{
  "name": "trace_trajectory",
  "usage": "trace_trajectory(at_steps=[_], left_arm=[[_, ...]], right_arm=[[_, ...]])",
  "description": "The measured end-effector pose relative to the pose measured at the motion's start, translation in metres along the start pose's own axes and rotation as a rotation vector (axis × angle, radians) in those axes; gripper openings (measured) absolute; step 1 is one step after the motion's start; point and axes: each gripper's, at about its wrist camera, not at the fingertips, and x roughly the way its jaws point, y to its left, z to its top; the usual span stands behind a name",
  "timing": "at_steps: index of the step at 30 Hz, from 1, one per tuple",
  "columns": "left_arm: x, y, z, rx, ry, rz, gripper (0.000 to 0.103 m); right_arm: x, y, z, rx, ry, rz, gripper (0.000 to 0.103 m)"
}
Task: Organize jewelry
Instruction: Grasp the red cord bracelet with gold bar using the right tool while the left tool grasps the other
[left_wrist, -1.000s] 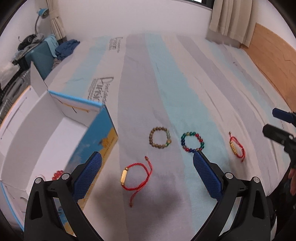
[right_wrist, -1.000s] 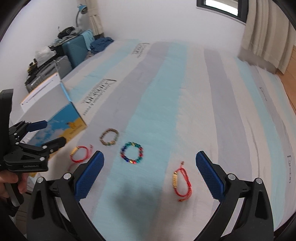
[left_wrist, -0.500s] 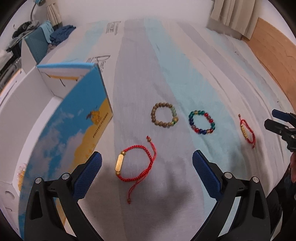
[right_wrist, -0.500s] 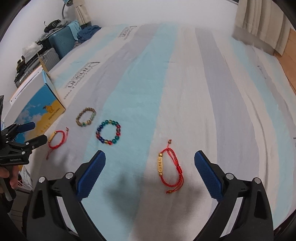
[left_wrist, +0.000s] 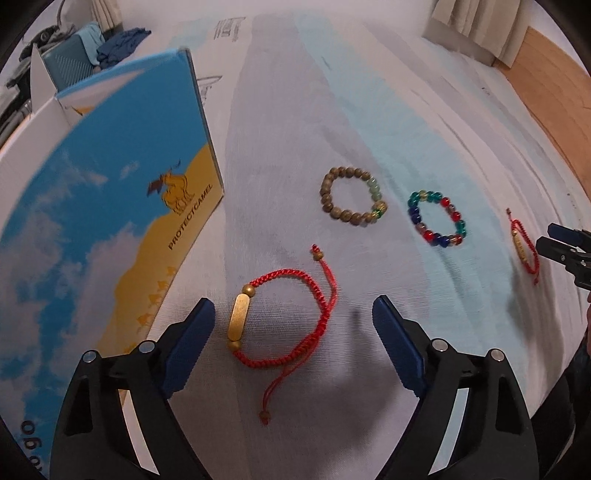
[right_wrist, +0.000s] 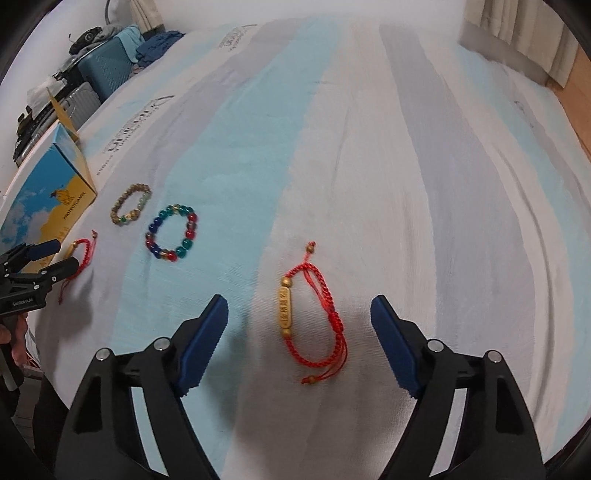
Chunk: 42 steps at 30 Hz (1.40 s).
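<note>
Striped bedding (right_wrist: 369, 147) carries four bracelets beside an open box (left_wrist: 110, 229), its inside hidden. Left gripper (left_wrist: 293, 323) and right gripper (right_wrist: 299, 314), jaws just narrowing yet apart, each straddle a red cord bracelet (left_wrist: 288, 321) (right_wrist: 314, 317) untouched.

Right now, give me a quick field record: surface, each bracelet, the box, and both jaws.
surface: striped bed sheet
left red cord bracelet: flat, between the left gripper jaws, untouched
right red cord bracelet: flat, between the right gripper jaws, untouched
brown bead bracelet: flat, beside the multicolour one
multicolour bead bracelet: flat, in the middle of the row
box: blue and yellow, left of the bracelets
jaws: both open, just been closing
</note>
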Motion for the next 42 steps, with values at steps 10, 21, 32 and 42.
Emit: trace_trajectory(at_steps=[10, 21, 32, 42], left_arm=[[0.016, 0.006, -0.008, -0.008, 0.025, 0.005, 0.083], [0.017, 0.009, -0.008, 0.003, 0.035, 0.005, 0.051], [0.011, 0.002, 0.003, 0.009, 0.055, -0.03, 0.013], [0.008, -0.007, 0.01, 0.015, 0.05, -0.027, 0.012]], right_arm=[[0.021, -0.003, -0.007, -0.005, 0.043, 0.01, 0.065], [0.03, -0.002, -0.011, 0.001, 0.066, -0.002, 0.034], [0.029, -0.002, -0.01, 0.009, 0.064, -0.004, 0.016], [0.02, -0.003, -0.004, 0.02, 0.044, -0.002, 0.013]])
